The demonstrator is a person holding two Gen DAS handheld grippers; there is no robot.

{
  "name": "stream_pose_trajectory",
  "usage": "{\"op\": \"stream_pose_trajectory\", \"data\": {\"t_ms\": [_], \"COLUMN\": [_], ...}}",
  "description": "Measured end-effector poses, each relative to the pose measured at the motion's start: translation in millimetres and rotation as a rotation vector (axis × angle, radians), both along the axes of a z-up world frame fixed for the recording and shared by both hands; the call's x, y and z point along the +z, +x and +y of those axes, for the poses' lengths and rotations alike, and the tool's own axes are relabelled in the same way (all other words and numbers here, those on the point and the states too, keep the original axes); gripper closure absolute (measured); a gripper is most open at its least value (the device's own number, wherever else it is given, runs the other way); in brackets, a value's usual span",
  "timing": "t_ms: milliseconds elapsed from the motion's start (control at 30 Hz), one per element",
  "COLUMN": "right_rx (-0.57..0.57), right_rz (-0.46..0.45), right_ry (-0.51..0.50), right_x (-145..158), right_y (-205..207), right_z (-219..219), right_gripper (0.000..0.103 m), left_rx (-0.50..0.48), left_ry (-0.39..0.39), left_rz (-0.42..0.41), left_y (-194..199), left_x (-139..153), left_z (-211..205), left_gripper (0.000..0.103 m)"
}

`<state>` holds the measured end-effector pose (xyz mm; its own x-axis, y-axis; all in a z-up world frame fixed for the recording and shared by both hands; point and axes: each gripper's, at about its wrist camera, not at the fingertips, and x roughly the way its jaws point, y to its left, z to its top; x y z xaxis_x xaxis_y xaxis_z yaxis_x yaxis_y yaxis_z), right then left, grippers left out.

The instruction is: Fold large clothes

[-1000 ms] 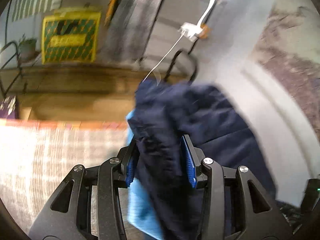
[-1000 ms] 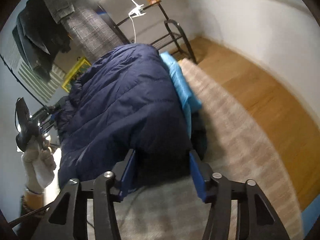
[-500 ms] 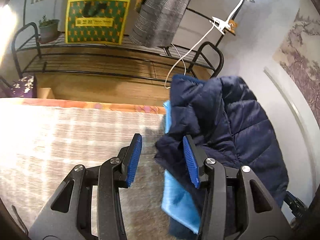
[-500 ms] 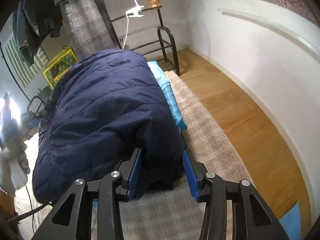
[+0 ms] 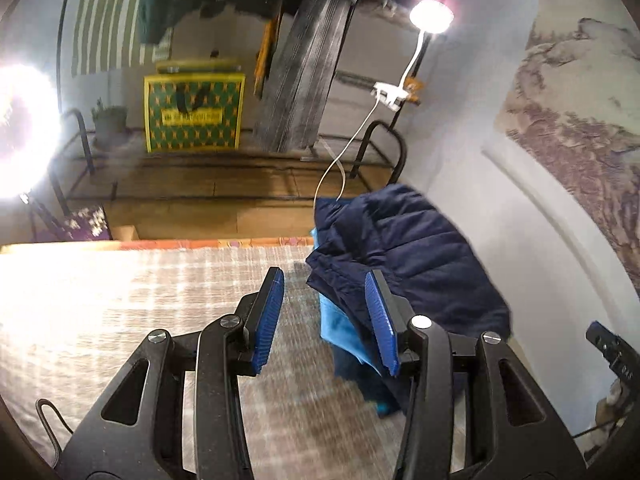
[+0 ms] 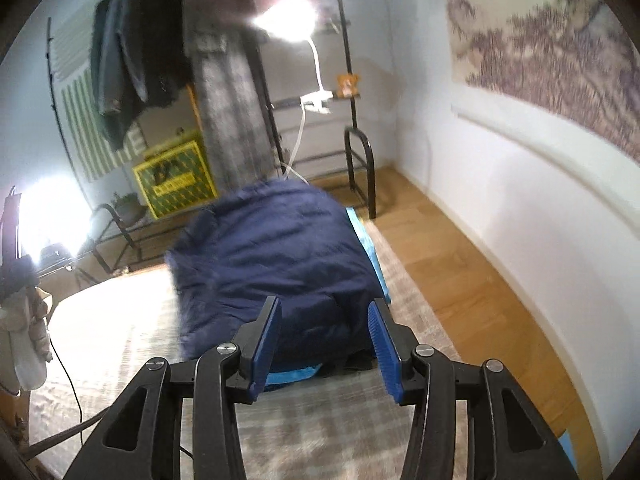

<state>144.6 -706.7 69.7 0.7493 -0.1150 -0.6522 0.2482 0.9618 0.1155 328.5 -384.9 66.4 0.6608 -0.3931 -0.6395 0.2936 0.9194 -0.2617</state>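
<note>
Between the spread blue pads of the right hand-held gripper (image 6: 322,342) nothing is held; its jaws stand wide just short of the near edge of the navy puffer jacket (image 6: 276,264). The left hand-held gripper (image 5: 326,316) is wide too, empty, beside the jacket's left edge. Folded into a bundle with blue lining (image 5: 340,324) showing, the jacket lies on the checked rug (image 6: 132,340) toward its right side, probably released there. Bare rug opens left; wall (image 6: 500,216) and rack (image 5: 380,148) crowd right and far.

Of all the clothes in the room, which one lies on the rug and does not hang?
The navy puffer jacket with light blue lining. It lies folded on the checked rug, while the grey plaid garment and dark clothes hang from the rack behind.
</note>
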Motion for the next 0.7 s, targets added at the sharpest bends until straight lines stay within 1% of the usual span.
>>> {"op": "stream_pose_trajectory", "data": {"t_ms": [100, 233, 300, 500, 567, 700], "right_rx": [0.007, 0.025, 0.036, 0.065, 0.072, 0.088], "right_rz": [-0.04, -0.082, -0.097, -0.153, -0.175, -0.215], "right_ry": [-0.014, -0.033, -0.045, -0.099, -0.104, -0.112], "right_x": [30, 63, 75, 115, 128, 147], "right_y": [-24, -59, -75, -126, -141, -168], "right_z": [15, 39, 52, 81, 88, 101], "right_gripper": [0.055, 0.054, 0.054, 0.053, 0.053, 0.05], "left_rx": [-0.019, -0.034, -0.041, -0.068, -0.07, -0.075], "left_ry": [0.007, 0.017, 0.016, 0.021, 0.028, 0.028], "left_rz": [-0.051, -0.106, -0.129, -0.203, -0.229, -0.268], "left_y": [-40, -92, -117, -195, -218, -263], "left_x": [39, 81, 99, 147, 160, 182], "left_z": [15, 34, 45, 74, 83, 104], "left_gripper": [0.058, 0.058, 0.058, 0.058, 0.058, 0.058]}}
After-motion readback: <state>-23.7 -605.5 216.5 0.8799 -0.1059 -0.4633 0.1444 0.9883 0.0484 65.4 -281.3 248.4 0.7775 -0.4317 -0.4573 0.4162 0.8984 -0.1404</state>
